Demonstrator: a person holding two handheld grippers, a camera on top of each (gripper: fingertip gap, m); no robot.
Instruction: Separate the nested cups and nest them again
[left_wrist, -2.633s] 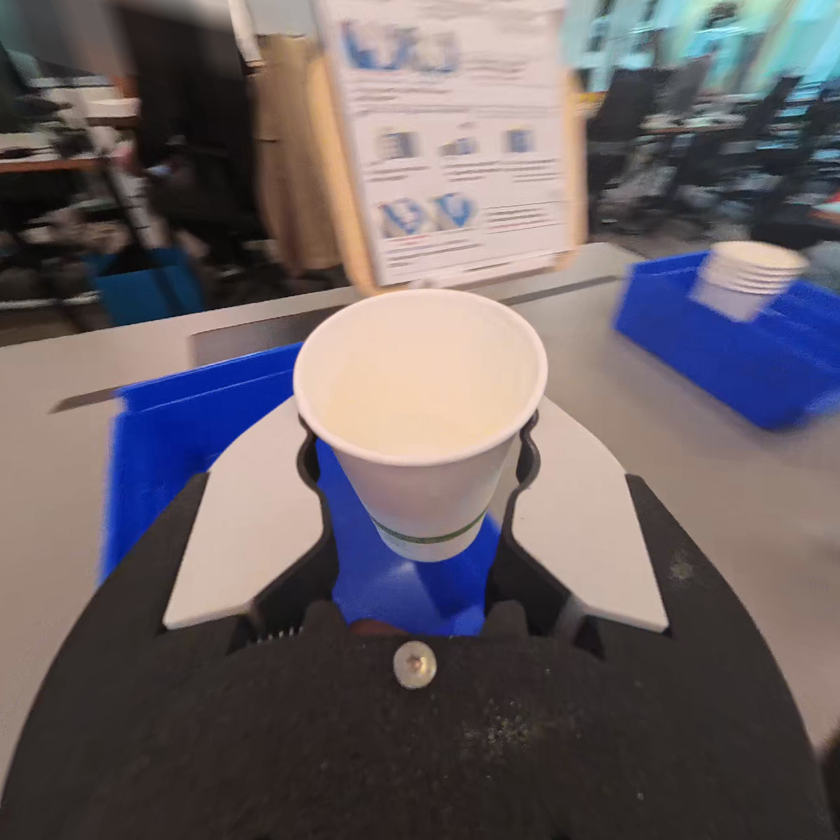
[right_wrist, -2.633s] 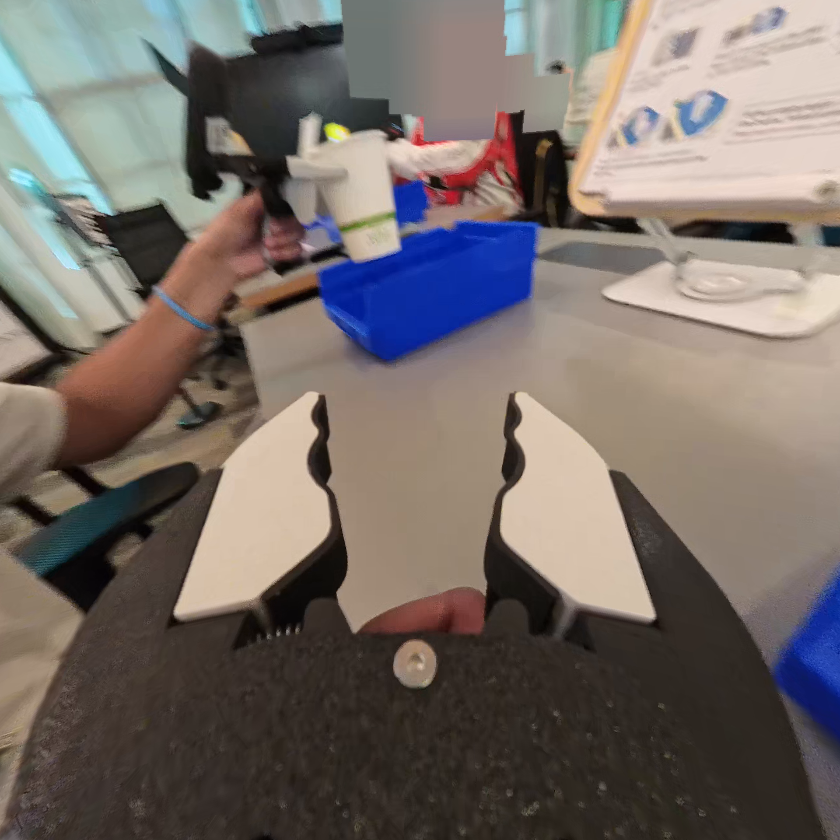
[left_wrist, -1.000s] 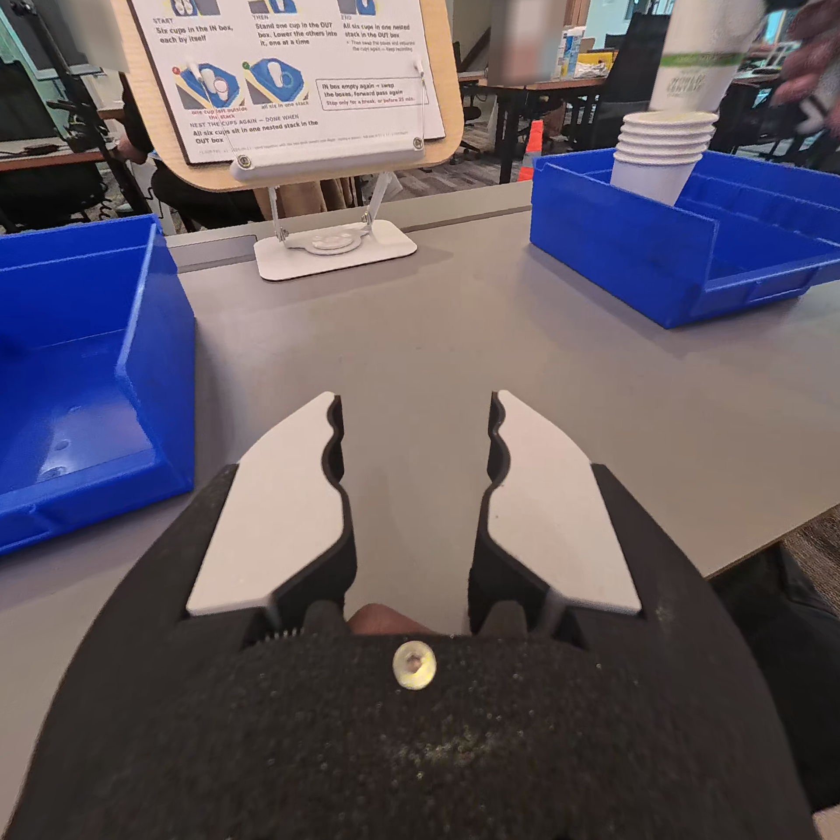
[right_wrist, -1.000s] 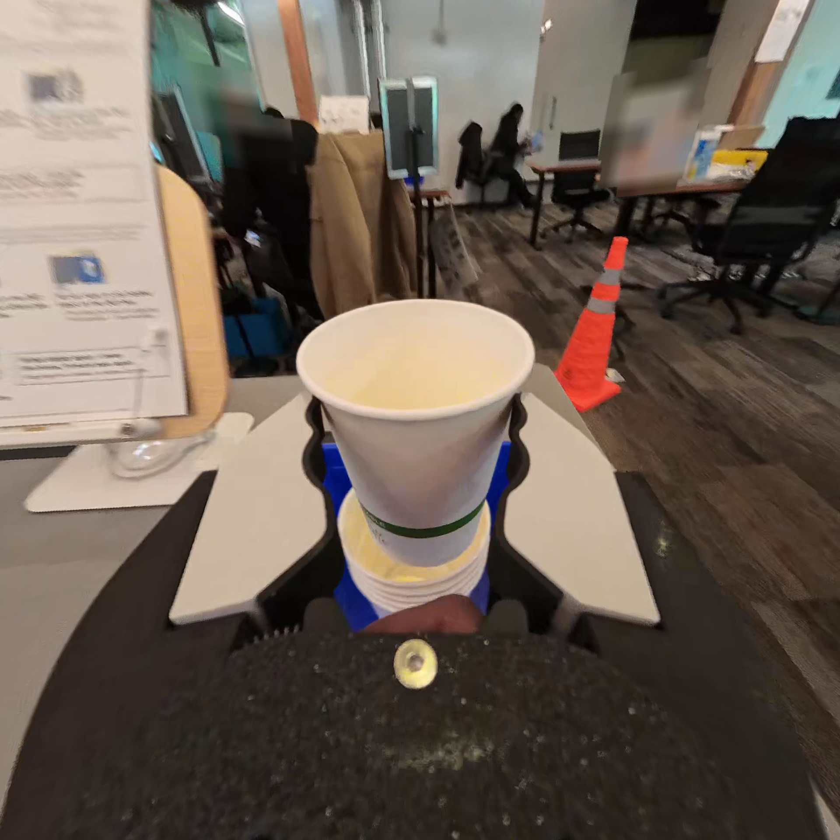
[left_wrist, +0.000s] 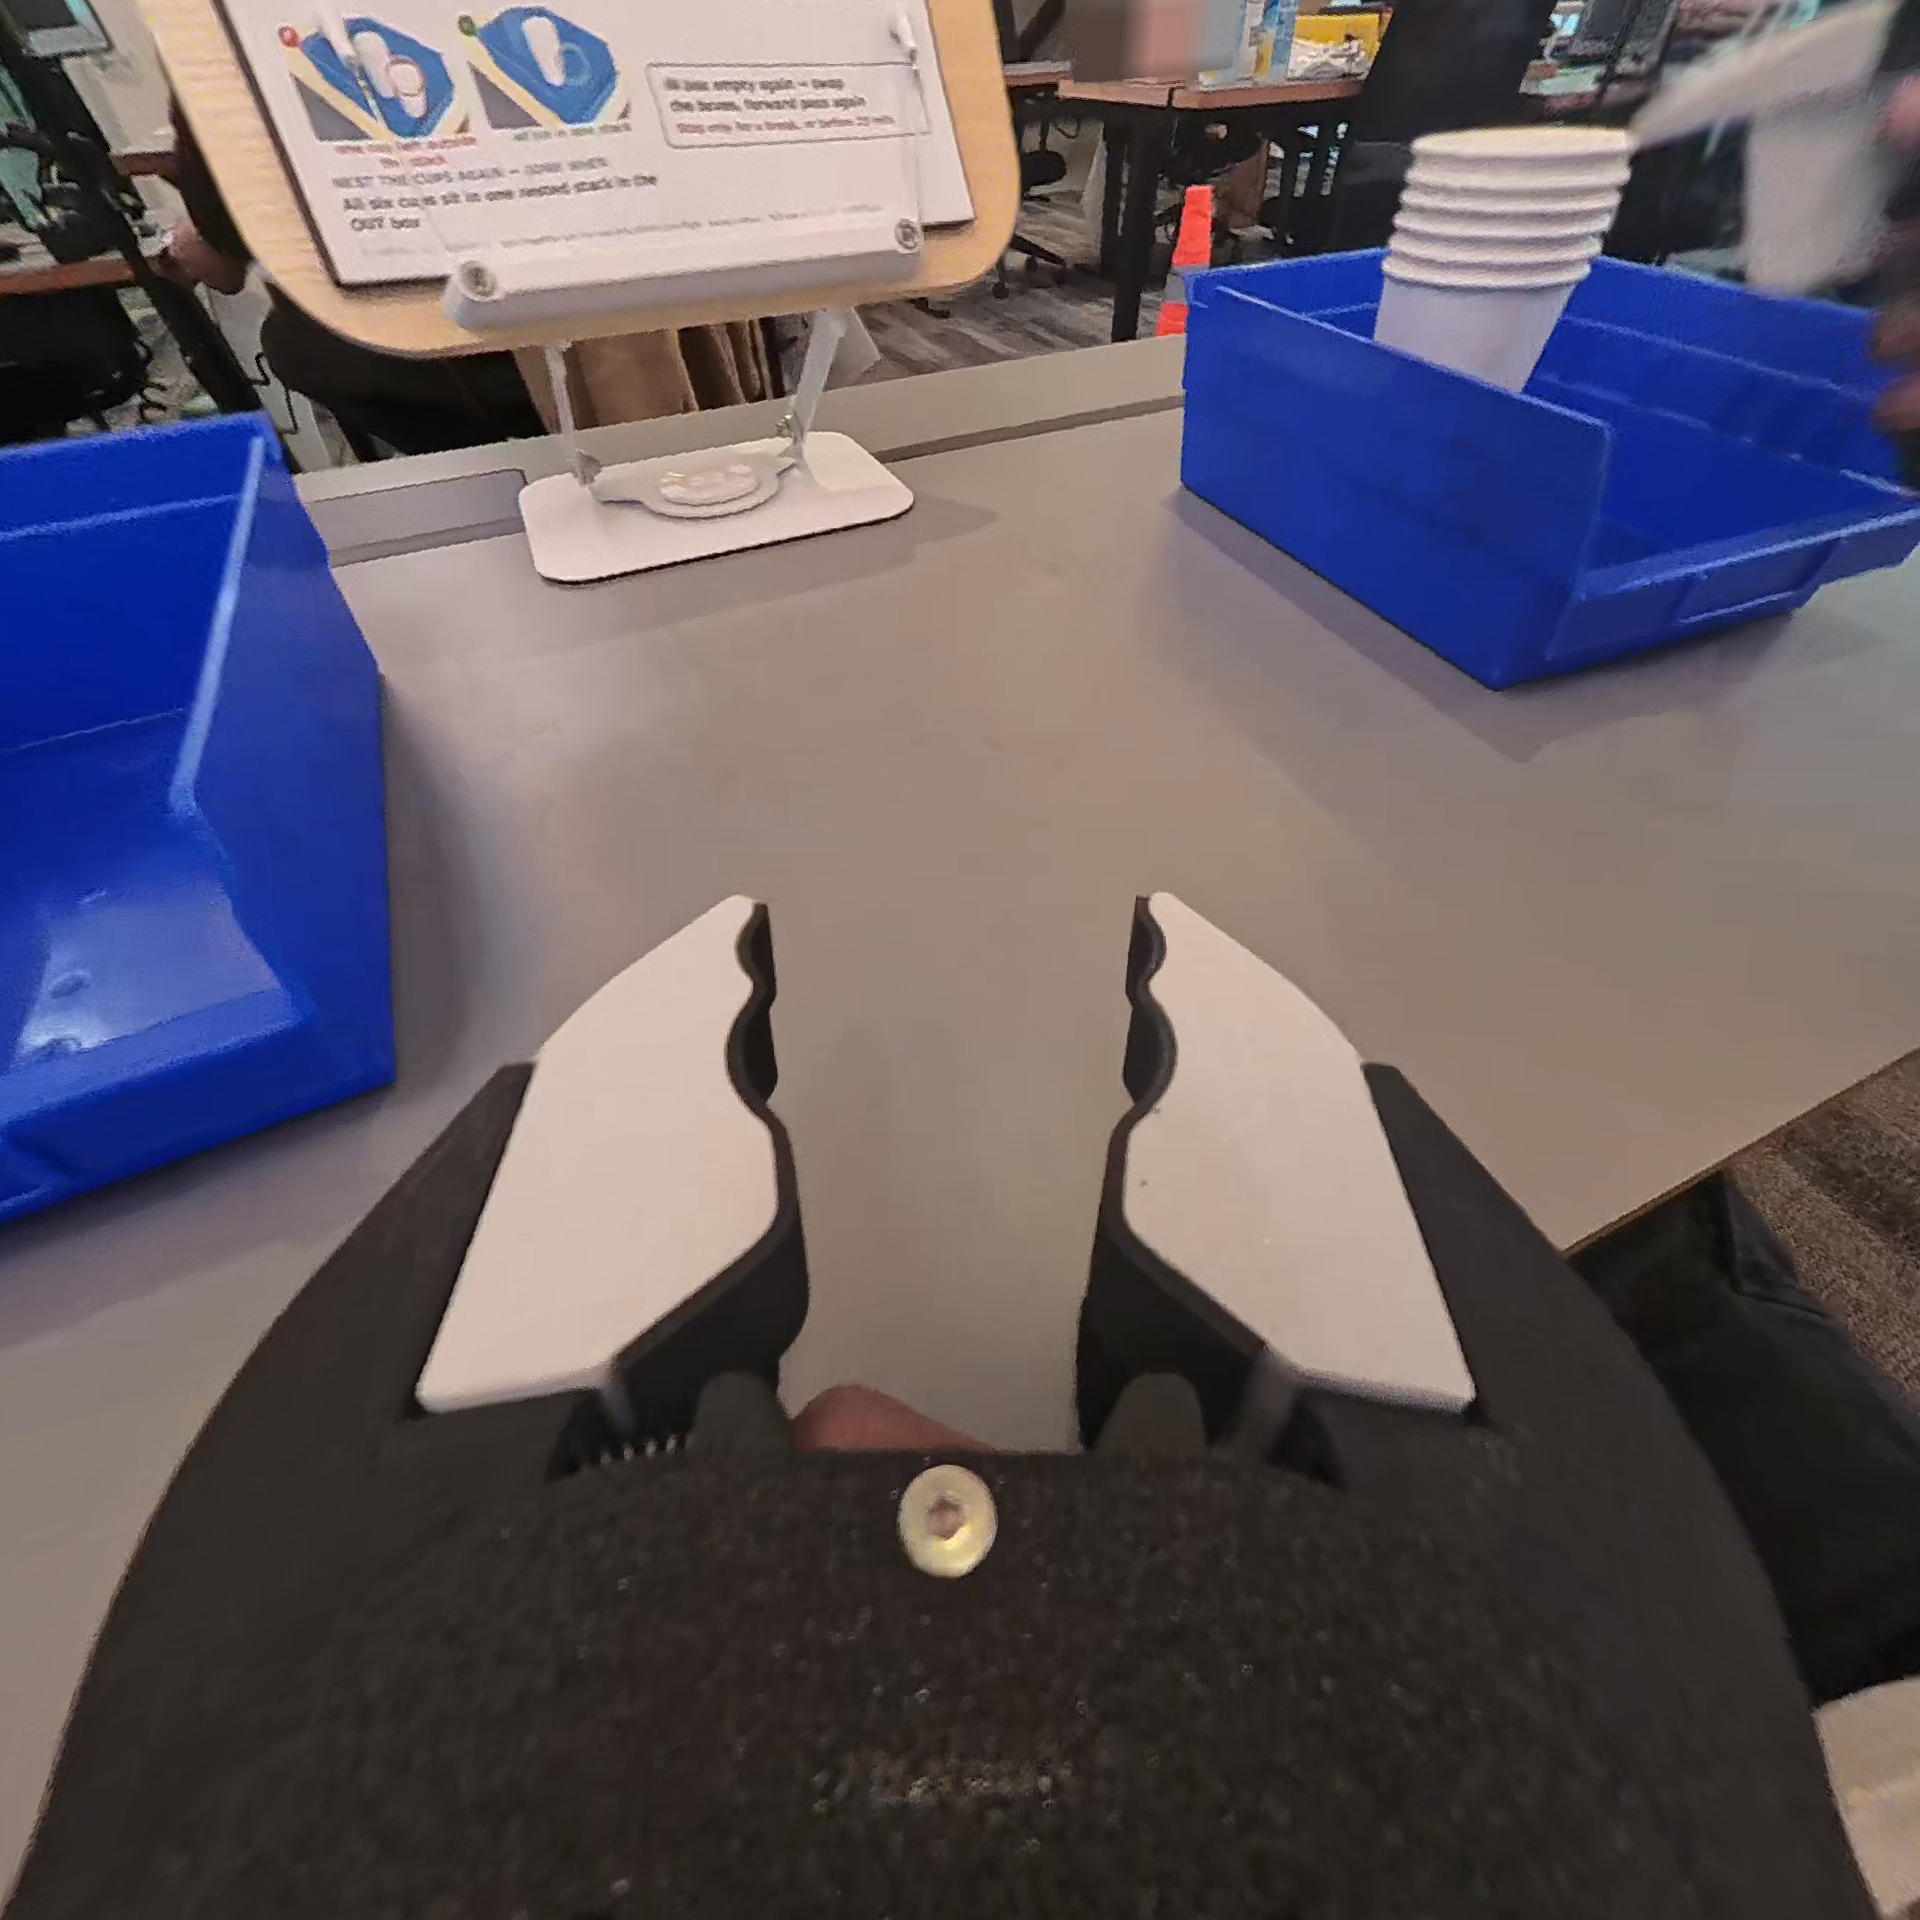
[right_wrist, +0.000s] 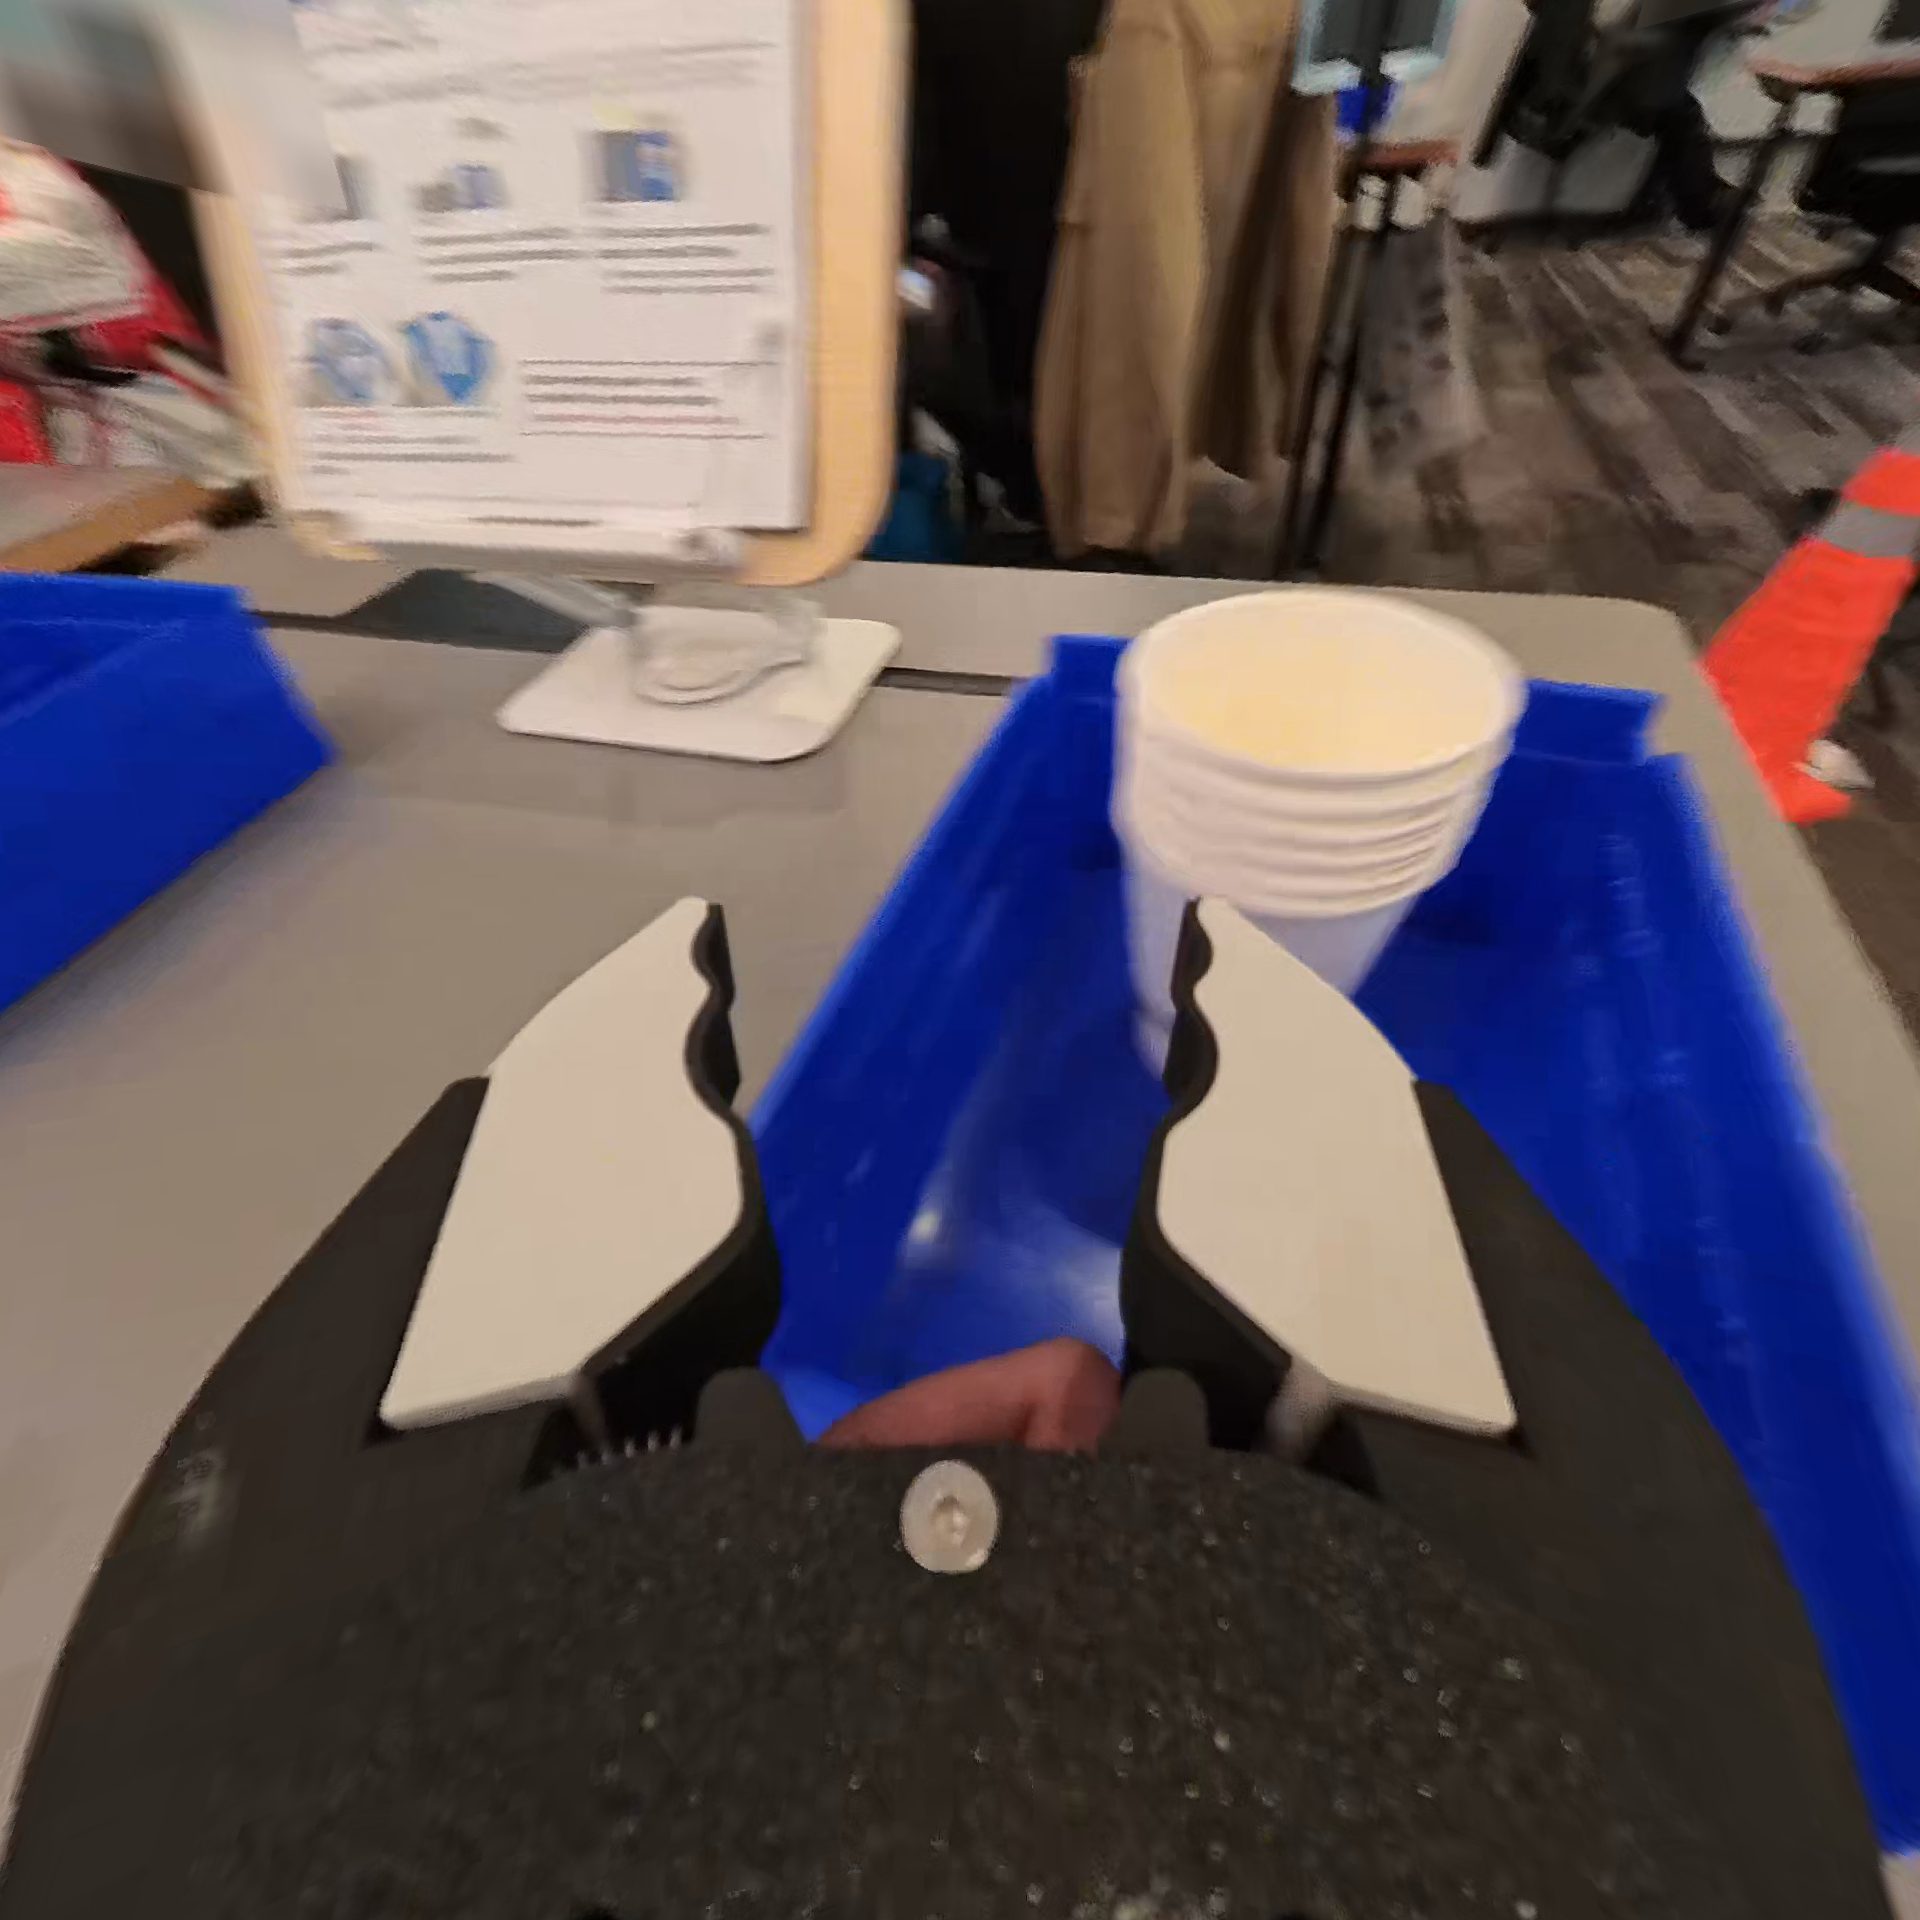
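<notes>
While both jaws stood wide apart and held nothing, the left gripper (left_wrist: 951, 914) hovered over the bare grey table (left_wrist: 987, 748) and the right gripper (right_wrist: 951, 920) over the right blue bin (right_wrist: 1621, 1039). The nested white cups (right_wrist: 1309, 769) stood toward that bin's far end. Beyond stood an instruction stand (left_wrist: 623, 156), then desks and patterned flooring.

A grey desk (left_wrist: 1039, 727) is filling the foreground, carrying a wooden-edged instruction board (left_wrist: 582, 145) on a white stand. Behind it, wood-topped tables (left_wrist: 1195, 94) and an orange cone (left_wrist: 1195, 234) are standing on patterned grey flooring (right_wrist: 1558, 416).
</notes>
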